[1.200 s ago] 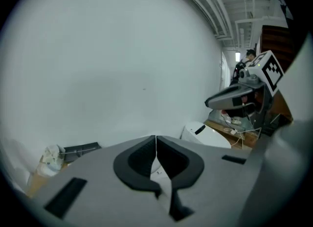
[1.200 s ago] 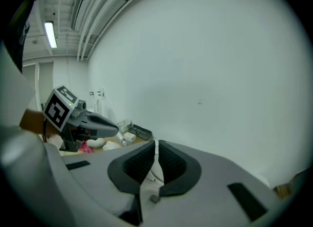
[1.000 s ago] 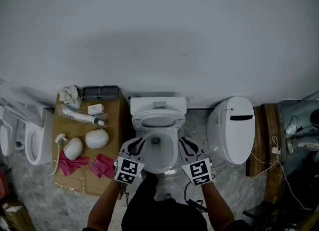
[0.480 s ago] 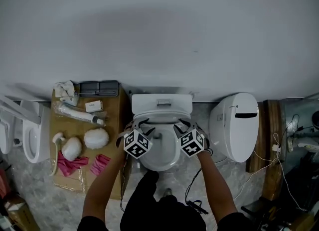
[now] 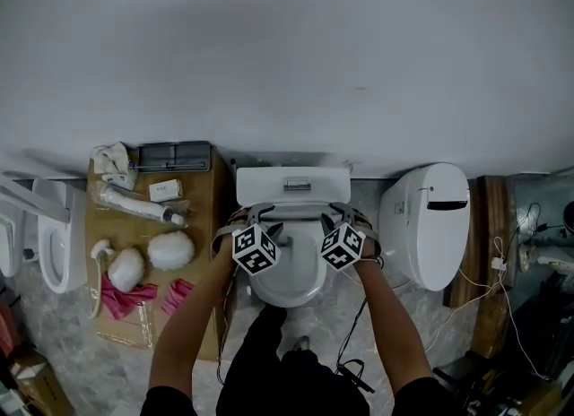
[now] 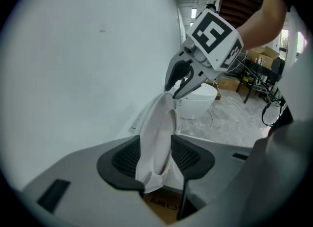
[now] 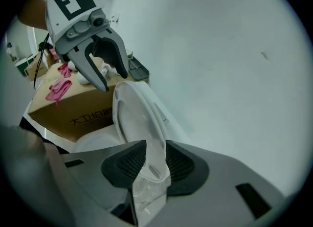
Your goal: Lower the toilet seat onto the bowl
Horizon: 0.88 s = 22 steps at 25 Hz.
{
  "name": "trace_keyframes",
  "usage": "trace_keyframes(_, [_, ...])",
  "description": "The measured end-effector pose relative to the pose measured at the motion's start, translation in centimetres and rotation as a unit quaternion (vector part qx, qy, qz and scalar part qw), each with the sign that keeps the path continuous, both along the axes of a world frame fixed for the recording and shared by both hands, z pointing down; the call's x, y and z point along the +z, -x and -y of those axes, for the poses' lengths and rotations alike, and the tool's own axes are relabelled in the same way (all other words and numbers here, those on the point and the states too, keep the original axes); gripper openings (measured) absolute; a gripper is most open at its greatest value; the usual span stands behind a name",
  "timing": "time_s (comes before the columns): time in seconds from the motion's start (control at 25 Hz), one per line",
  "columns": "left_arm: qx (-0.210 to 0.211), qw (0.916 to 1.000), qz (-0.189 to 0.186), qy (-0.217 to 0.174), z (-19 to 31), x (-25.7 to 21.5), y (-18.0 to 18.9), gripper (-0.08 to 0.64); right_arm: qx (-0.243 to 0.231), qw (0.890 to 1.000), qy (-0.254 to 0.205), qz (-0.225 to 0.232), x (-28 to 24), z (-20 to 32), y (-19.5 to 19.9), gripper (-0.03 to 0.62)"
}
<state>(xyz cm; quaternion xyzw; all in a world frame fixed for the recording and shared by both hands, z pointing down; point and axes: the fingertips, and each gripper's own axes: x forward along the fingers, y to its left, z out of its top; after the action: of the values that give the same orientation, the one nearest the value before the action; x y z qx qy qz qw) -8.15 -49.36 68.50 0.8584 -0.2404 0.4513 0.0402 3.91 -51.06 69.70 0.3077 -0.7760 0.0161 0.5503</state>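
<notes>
The white toilet [image 5: 291,183] stands against the wall, and its bowl [image 5: 287,275] is uncovered. Its seat [image 5: 289,210] is raised and leans back toward the tank. My left gripper [image 5: 255,220] is at the seat's left side. In the left gripper view the seat edge [image 6: 159,123] fills the gap between the pads of that gripper [image 6: 155,156], which press on it. My right gripper [image 5: 339,217] holds the opposite side. There the thin rim [image 7: 134,118] sits pinched between the pads of the right gripper [image 7: 148,160]. Each view shows the other gripper [image 6: 178,86] [image 7: 110,74] across the seat.
A cardboard box [image 5: 202,226] stands left of the toilet and carries pink cloths [image 5: 130,293], white bundles and a tube. A second toilet with its lid closed [image 5: 426,226] is close on the right. A third fixture [image 5: 54,244] is far left. Cables [image 5: 502,289] lie on the floor at right.
Both grippers moved from the front of the bowl back to the raised seat. Their jaws now sit around its left and right edges.
</notes>
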Motion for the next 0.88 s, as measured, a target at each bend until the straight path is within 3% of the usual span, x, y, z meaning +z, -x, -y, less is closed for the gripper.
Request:
trace_keyframes(0.72, [0.001, 0.9999, 0.013, -0.010, 0.2, 0.9, -0.1, 0.201, -0.043, 0.999, 0.015, -0.012, 0.5, -0.9, 0.1, 0.132])
trace_keyframes(0.8, [0.007, 0.9997, 0.022, -0.013, 0.2, 1.1, 0.1, 0.201, -0.059, 0.998, 0.031, -0.012, 1.0, -2.0, 0.6, 0.071])
trace_keyframes(0.88, [0.007, 0.9996, 0.026, -0.013, -0.1, 1.1, 0.1, 0.201, -0.080, 0.996, 0.023, -0.028, 1.7, -2.9, 0.7, 0.072])
